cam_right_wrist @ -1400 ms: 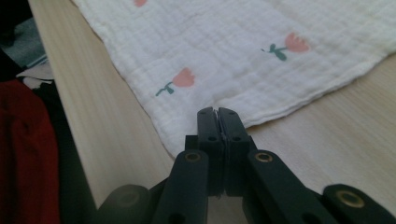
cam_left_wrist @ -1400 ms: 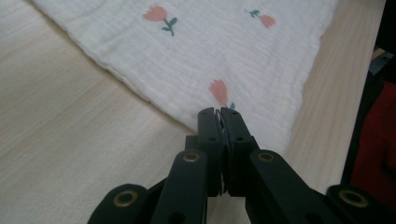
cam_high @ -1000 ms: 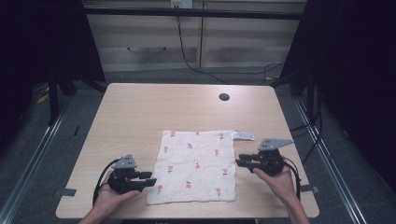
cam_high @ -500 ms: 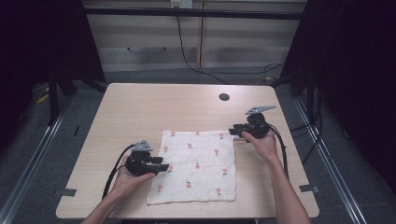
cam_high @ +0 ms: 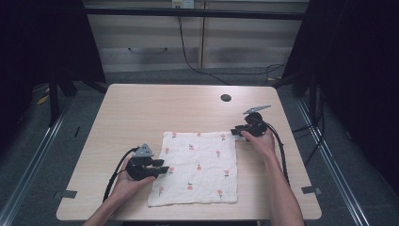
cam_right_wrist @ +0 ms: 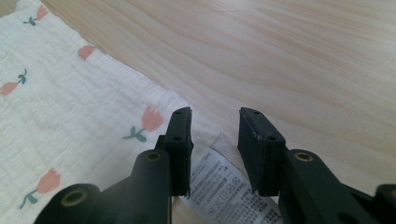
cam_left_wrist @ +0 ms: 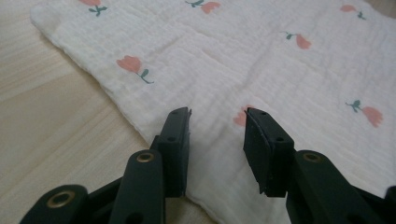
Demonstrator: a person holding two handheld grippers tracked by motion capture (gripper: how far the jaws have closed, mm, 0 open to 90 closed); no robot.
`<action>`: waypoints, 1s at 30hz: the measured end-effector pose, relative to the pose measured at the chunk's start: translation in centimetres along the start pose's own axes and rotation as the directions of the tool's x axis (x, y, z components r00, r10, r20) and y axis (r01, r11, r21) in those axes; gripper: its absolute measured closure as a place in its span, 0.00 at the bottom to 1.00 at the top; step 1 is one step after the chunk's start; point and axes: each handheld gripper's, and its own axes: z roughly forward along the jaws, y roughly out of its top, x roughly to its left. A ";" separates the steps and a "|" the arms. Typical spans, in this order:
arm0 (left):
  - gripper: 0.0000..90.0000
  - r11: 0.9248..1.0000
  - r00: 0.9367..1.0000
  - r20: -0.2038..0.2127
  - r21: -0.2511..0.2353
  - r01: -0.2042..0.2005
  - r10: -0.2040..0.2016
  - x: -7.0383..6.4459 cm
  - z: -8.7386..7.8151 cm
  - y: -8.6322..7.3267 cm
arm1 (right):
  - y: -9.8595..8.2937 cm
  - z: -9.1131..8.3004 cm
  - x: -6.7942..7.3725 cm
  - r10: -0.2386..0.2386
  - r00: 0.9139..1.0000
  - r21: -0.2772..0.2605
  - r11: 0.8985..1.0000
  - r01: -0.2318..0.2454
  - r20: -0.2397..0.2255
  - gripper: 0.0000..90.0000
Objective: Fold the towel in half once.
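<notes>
High view looks down the table (cam_high: 141, 108); both gripper views skim the cloth (cam_high: 197, 165) closely.

Light wooden table (cam_high: 141, 108): top intact, grain plain in the right gripper view (cam_right_wrist: 303, 56). One dark round hole (cam_high: 226, 98) near the far edge, right of centre. Pale cabinet (cam_high: 150, 42) stands beyond the far side; a black cable (cam_high: 184, 52) hangs down its front and trails right across the grey floor (cam_high: 37, 179). Metal rails run along the floor at left (cam_high: 33, 160) and right (cam_high: 329, 150). Tape strips (one per near corner) lie on the floor (cam_high: 68, 193). Black curtain (cam_high: 357, 70) on the right.
</notes>
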 end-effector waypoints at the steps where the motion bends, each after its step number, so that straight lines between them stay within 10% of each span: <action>1: 0.68 1.000 1.000 0.000 0.000 0.000 0.000 0.0 0.0 0.0 | 0.0 0.0 0.0 0.000 1.000 0.000 1.000 0.000 0.000 0.72; 17: 0.59 0.999 0.998 0.044 0.028 0.036 -0.037 0.3 0.1 0.5 | 0.3 1.6 0.1 -0.013 1.000 0.042 0.999 0.014 -0.025 0.89; 30: 0.53 0.997 0.997 -0.008 -0.014 0.075 -0.075 4.9 -0.2 5.0 | 0.1 1.6 0.1 0.013 1.000 0.027 1.000 -0.013 -0.029 0.97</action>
